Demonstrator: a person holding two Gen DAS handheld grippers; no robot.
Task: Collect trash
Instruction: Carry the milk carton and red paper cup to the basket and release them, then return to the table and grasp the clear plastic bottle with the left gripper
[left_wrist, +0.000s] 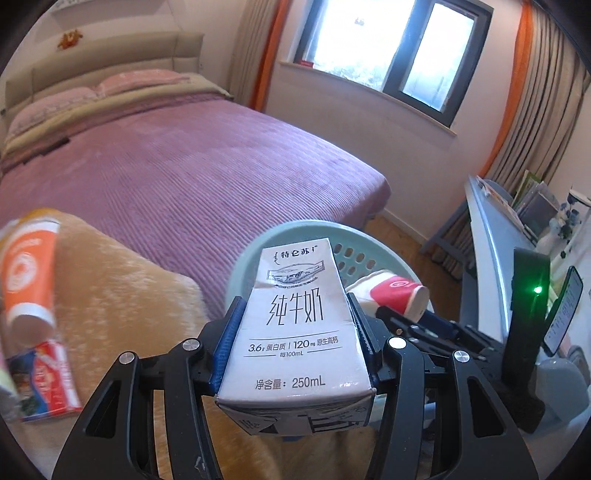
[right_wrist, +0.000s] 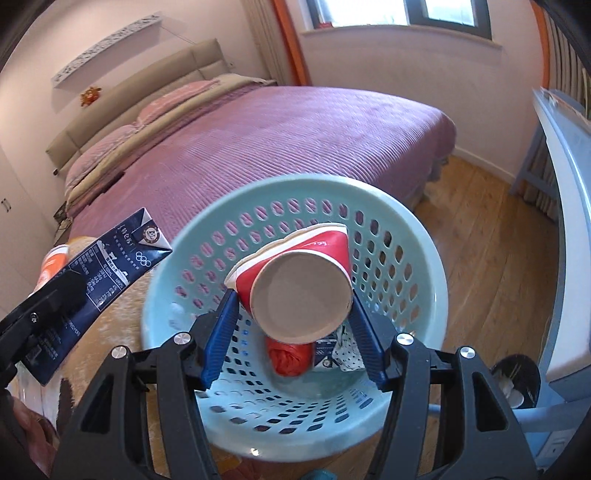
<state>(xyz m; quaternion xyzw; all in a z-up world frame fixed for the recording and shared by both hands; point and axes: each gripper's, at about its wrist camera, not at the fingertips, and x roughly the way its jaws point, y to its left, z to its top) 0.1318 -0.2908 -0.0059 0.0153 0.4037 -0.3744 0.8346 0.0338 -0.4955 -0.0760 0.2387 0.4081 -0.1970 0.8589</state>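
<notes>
Both our tools are loaded over the trash basket.

Our left tool (left_wrist: 295, 332) grips a white milk carton (left_wrist: 295, 332) upright by its sides, beside the pale blue basket (right_wrist: 417, 236). Our right tool (right_wrist: 293, 314) points down into the basket, pinching a crumpled red paper cup (right_wrist: 301, 291), base toward us, above the red wad (right_wrist: 290, 356) on the bottom.

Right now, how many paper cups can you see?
2. A red paper cup sits between the right gripper fingers, above the basket. An orange paper cup lies on the beige plush surface, beside a red packet. More may be hidden.
</notes>
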